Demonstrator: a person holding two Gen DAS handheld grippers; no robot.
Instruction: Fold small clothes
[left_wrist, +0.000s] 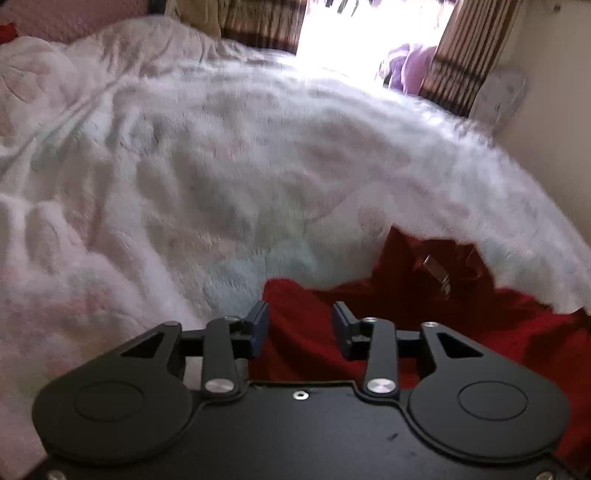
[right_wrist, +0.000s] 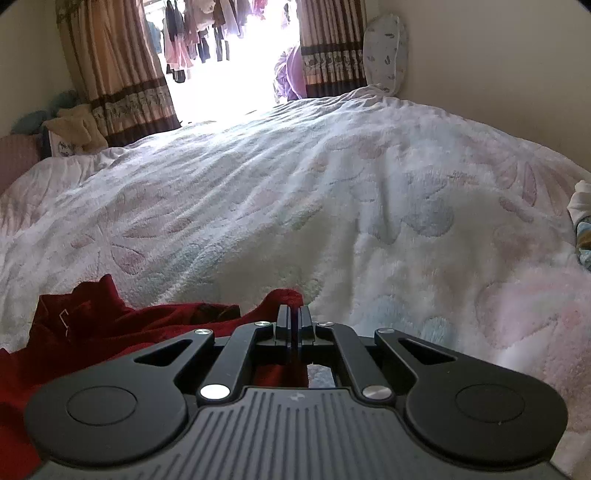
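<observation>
While the right gripper (right_wrist: 294, 314) pinches the red garment (right_wrist: 110, 325), the left gripper (left_wrist: 300, 325) gapes above it; a fluffy blanket (right_wrist: 332, 184) surrounds them, curtains (right_wrist: 122, 74) beyond.

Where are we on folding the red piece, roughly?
Early. Done: nothing looks folded; the red garment lies rumpled on the white blanket. In hand: the right tool is shut on a raised fold of it; the left tool is open over the cloth. Left: every fold.
</observation>
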